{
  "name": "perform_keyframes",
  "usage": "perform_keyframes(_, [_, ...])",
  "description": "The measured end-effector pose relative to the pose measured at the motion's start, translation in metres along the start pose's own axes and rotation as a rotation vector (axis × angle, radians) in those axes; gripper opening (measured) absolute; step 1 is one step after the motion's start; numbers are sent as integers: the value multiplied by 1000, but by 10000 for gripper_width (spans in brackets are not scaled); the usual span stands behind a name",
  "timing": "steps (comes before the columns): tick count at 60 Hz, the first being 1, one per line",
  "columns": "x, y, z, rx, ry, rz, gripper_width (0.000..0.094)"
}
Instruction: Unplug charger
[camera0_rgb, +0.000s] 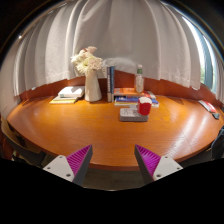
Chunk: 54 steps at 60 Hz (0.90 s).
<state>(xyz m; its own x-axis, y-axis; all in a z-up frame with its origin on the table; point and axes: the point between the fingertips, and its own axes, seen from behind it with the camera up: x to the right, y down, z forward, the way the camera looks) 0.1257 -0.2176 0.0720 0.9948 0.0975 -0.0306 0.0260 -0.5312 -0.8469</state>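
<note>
Holding nothing, my claw (113, 163) hangs above the near side of a round wooden table (100, 135), its two fingers spread wide apart with bare tabletop showing in the broad gap between them. Each finger carries a magenta pad (80, 157) on its inner face. Taking the white vase of pale flowers (91, 75) as the landmark, everything else sits at the far side of the table, well beyond my fingers. To the left of the vase lies a stack of books with a white object on top (69, 94). Just right of the vase stands a dark upright box (110, 78), and past that a slim clear bottle (139, 78). In front of those, further right of the vase, flat books (127, 97) lie on the wood, with a small red and white object (145, 106) resting near them beside a grey flat item (131, 114). I cannot make out a charger, a plug or a cable anywhere among these things; they are too small to tell apart. Behind the vase, pale curtains (120, 35) cover the back wall.
</note>
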Motion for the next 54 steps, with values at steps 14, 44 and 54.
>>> perform_keyframes(14, [112, -37, 91, 18, 154, 43, 853])
perform_keyframes(44, [152, -120, 221, 95, 146, 11, 491])
perform_keyframes(54, [151, -118, 223, 35, 127, 53, 395])
